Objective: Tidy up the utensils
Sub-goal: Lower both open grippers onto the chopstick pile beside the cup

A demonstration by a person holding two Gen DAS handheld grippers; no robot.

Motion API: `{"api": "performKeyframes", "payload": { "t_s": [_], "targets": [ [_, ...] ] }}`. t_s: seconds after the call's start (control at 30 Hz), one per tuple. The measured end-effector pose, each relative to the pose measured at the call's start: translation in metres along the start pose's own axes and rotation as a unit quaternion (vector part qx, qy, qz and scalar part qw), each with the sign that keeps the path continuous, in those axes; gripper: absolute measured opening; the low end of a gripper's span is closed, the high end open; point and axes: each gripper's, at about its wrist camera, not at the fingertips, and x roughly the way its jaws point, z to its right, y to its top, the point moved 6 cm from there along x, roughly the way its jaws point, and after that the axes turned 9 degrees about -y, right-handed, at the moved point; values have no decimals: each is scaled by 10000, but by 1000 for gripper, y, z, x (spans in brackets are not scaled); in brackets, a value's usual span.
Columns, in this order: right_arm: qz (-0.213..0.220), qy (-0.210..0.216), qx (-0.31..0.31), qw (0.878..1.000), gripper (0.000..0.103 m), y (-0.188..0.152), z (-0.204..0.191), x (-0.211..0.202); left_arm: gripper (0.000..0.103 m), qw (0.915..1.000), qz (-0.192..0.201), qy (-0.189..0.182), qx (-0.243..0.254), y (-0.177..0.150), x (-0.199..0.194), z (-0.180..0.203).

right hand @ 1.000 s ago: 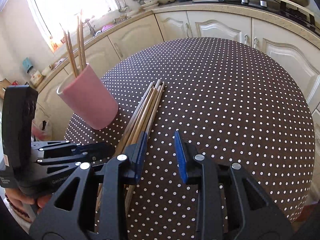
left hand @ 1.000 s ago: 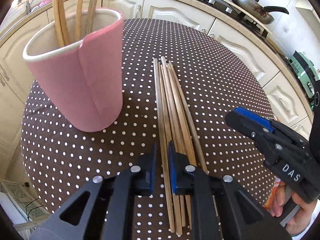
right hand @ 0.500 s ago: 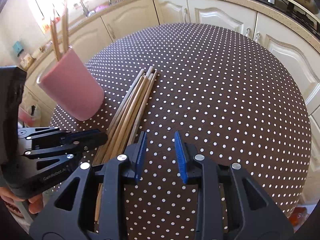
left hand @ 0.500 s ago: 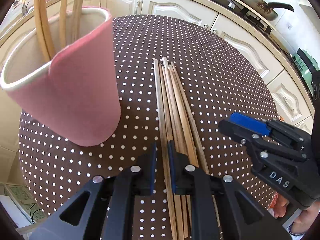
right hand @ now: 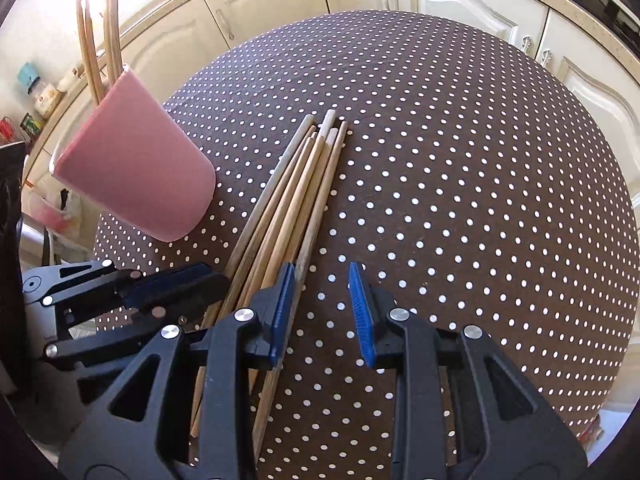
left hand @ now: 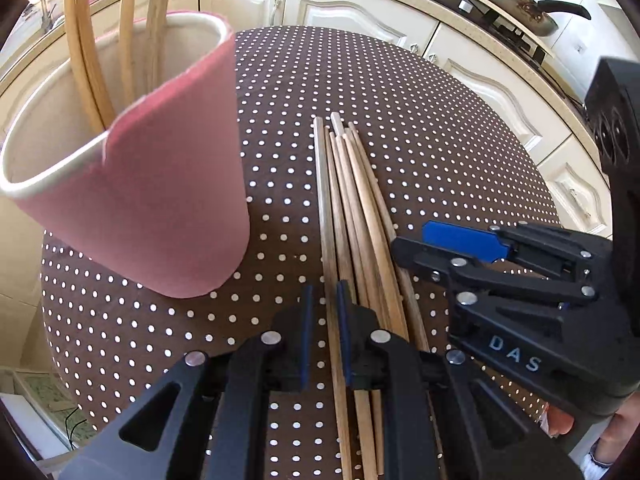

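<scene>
Several wooden chopsticks [left hand: 352, 200] lie bunched side by side on the polka-dot tablecloth [right hand: 460, 180], tips fanning slightly at the far end, just beside the pink holder [left hand: 160, 208], which already has a few sticks standing in it. The left gripper [left hand: 324, 308] is down at the near end of the bundle, its jaws narrow, with the leftmost chopstick running straight between them; whether the pads are actually pinching it can't be told from here. The right gripper [right hand: 322, 304] hangs with its jaws wide apart over bare cloth, just to the right of the bundle, holding nothing.

These sticks look light, stiff and smooth, so they are likely to roll or slip. A grip near the thick end, square across the shaft, seems the safe bet.

The left wrist view looks into the holder's pale interior and catches a wok [left hand: 516, 8] on the stove behind. The right wrist view shows the open cloth to the right of the bundle.
</scene>
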Motion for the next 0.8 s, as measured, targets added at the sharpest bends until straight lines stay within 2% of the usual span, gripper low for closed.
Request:
{"api": "performKeyframes", "payload": {
  "t_s": [0.23, 0.37, 0.53, 0.73, 0.8],
  "targets": [
    [-278, -134, -316, 9990, 27, 6, -14, 10, 12, 10000, -13, -4, -70, 5, 2, -4],
    [-453, -254, -629, 9967, 27, 12, -23, 11, 12, 9998, -30, 180, 84, 4, -1, -1],
    [-568, -239, -737, 9954, 27, 17, -30, 12, 12, 9992, -29, 367, 162, 6, -1, -3],
    [-698, -162, -637, 9954, 24, 12, -12, 10, 13, 9992, -67, 382, 141, 15, 2, -1],
    [-770, -121, -576, 9953, 22, 21, -2, 13, 12, 9997, -150, 185, 5, 15, 7, -2]
  ]
}}
